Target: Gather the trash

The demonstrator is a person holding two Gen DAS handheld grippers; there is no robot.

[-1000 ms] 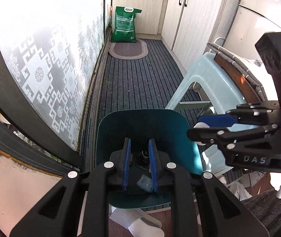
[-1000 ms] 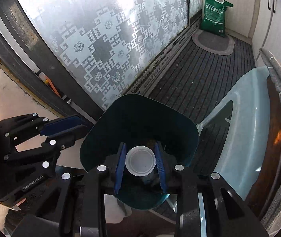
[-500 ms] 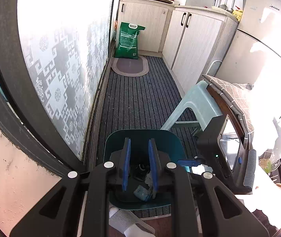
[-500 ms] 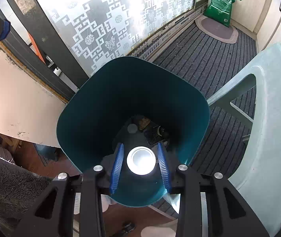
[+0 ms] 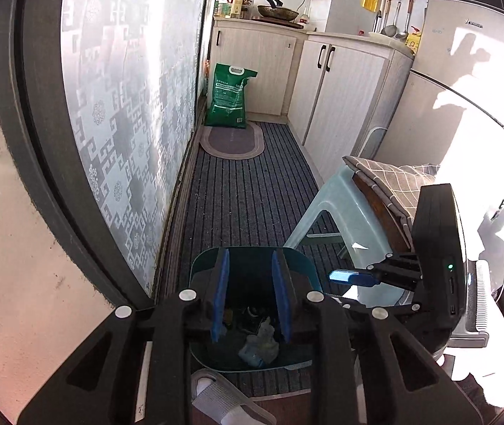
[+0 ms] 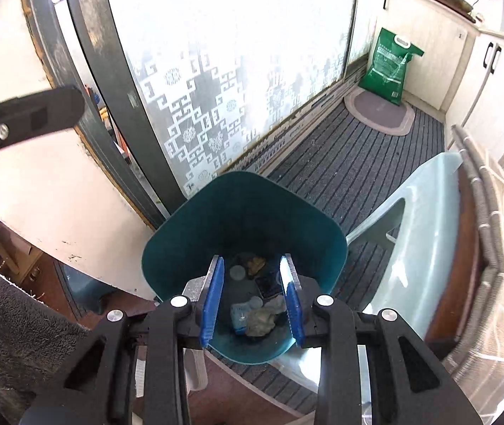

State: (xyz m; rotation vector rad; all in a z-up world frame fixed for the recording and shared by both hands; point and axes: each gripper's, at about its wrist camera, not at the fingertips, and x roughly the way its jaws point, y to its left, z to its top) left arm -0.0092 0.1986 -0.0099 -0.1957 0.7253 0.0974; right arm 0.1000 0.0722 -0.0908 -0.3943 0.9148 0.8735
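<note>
A teal trash bin (image 5: 202, 265) (image 6: 252, 209) stands on the striped floor mat by the frosted glass door. Crumpled wrappers (image 5: 259, 345) (image 6: 257, 315), a round white lid (image 6: 236, 273) and dark scraps lie at its bottom. My left gripper (image 5: 251, 297) is open and empty, high above the bin. My right gripper (image 6: 252, 297) is open and empty above the bin's mouth. It shows from the side in the left wrist view (image 5: 344, 278). A piece of the left gripper shows at upper left in the right wrist view (image 6: 21, 120).
A pale blue plastic stool (image 5: 326, 205) (image 6: 425, 248) with a checked cushion (image 5: 393, 177) stands right of the bin. A green bag (image 5: 229, 95) and an oval rug (image 5: 232, 140) lie at the far end by cream cabinets (image 5: 340, 81). A slipper (image 5: 223, 400) is near the bin.
The right gripper opened and the white lid it held dropped into the bin. Both grippers rose away from the bin, which looks smaller now.
</note>
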